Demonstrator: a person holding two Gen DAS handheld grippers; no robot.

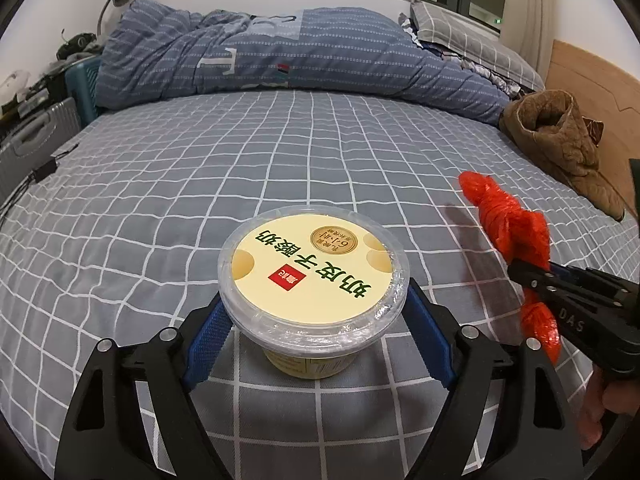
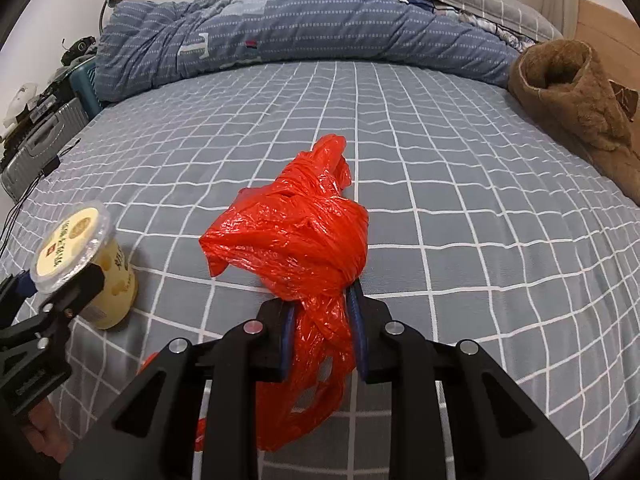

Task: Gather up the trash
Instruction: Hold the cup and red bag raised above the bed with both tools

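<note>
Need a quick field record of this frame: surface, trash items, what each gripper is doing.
surface: bed sheet, grey with white grid
item 1: yogurt cup, upright, lid on
item 2: red plastic bag, knotted
left gripper: fingers either side of the cup, contact unclear
right gripper: shut on the bag
nearby: brown garment, folded duvet

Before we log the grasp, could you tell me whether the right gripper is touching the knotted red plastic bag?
Touching: the right wrist view shows the right gripper with its jaws pinching the knotted red plastic bag.
</note>
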